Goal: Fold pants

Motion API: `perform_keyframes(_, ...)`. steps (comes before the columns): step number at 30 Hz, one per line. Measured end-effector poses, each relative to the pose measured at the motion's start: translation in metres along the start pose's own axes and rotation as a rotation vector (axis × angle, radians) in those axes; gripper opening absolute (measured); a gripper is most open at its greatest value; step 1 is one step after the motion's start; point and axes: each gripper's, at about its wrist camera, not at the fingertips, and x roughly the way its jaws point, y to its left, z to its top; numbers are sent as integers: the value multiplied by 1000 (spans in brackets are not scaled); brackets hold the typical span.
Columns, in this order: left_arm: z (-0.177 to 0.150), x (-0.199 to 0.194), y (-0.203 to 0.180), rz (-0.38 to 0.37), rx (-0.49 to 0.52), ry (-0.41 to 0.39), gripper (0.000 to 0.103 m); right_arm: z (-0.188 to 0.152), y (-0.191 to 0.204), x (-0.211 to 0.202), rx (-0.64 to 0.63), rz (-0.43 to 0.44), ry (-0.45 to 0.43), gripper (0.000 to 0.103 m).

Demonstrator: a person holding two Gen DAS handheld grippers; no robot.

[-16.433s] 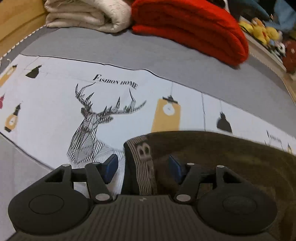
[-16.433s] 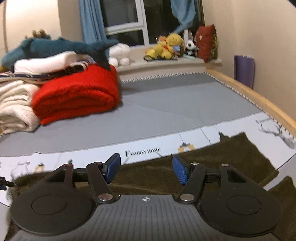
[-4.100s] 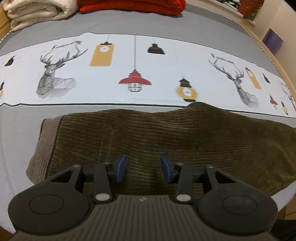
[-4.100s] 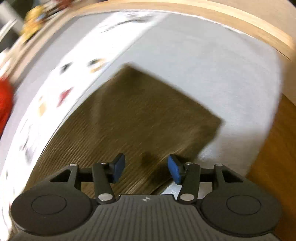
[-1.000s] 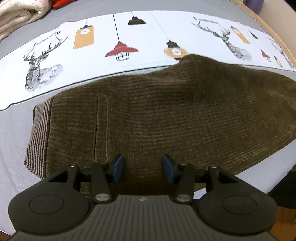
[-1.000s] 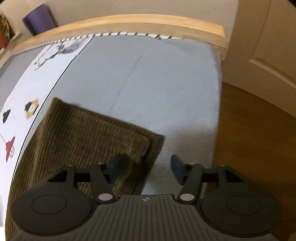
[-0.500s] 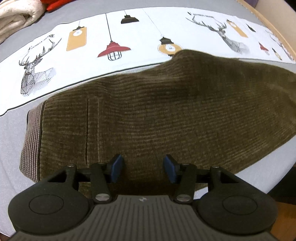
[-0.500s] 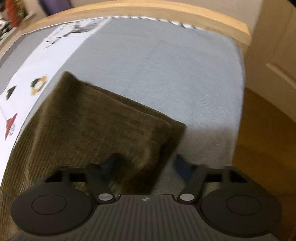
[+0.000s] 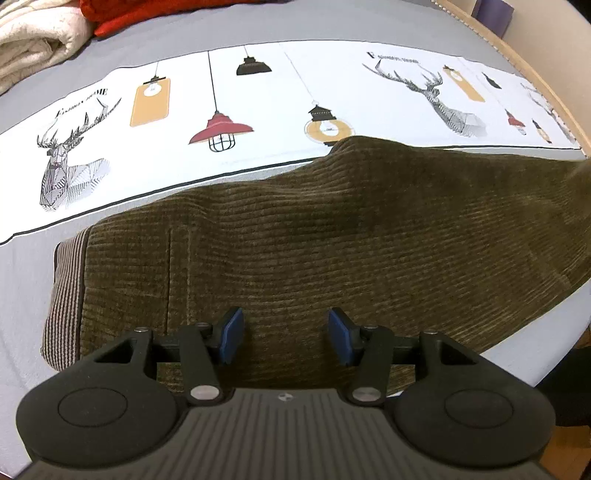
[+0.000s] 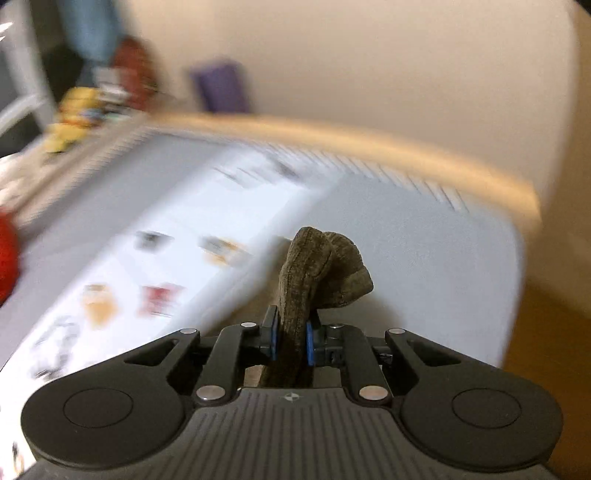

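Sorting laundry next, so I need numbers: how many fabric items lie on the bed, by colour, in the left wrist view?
Olive: 1, the pants
Red: 1, a folded blanket
Cream: 1, a folded blanket
Total: 3

We saw a bed (image 9: 280, 26) with a grey sheet and a wooden rim. A white printed runner (image 9: 258, 110) crossed it. The olive corduroy pants (image 9: 332, 236) lay just in front of the runner; beyond the runner sat a cream blanket (image 9: 33, 48) and a red one (image 9: 147, 14).
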Motion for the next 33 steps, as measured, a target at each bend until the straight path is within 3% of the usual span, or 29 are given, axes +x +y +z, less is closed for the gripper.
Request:
perform_keyframes(4,-3,-3,5,4,-10,-7,56,-40,92,-86,-295,210,-213,14)
perform_keyframes(6,-5,-4,12,10,-23,-7,56,-75,127,-115,-418,320,-252,15)
perform_keyframes(9,-8,-6,23,17,-44,-5,56,-154,175,-142,-669,463,-272,15)
perform_keyframes(10,-9,-6,26,20,-48,-3,56,-188,190,-144,-770,511,-233,15)
perform_keyframes(13,-12,-7,32,22,-55,2,56,-259,228,-135,-1036,601,14,16)
perform_keyframes(16,-13,-9,36,21,-65,0,57,-317,246,-127,-1285,644,148,20)
perform_keyframes(17,-13,-9,37,19,-69,-1,57,-332,246,-128,-1352,655,161,27)
perform_keyframes(19,-12,-10,37,16,-73,-5,58,-349,241,-141,-1451,654,75,33)
perform_keyframes(21,-11,-10,36,14,-72,-7,59,-348,238,-154,-1475,700,36,44)
perform_keyframes(24,-9,-8,33,14,-71,-3,59,-330,235,-163,-1398,795,28,51)
perform_keyframes(27,-8,-7,27,9,-57,-2,59,-327,235,-166,-1374,804,-10,63)
perform_keyframes(29,-7,-5,24,5,-53,-1,59,-332,239,-156,-1395,786,-12,65)
perform_keyframes(31,-5,-4,21,-3,-60,-2,59,-342,242,-154,-1430,780,16,63)
perform_keyframes(33,-1,-3,20,-32,-87,-2,59,-349,246,-150,-1471,815,62,25)
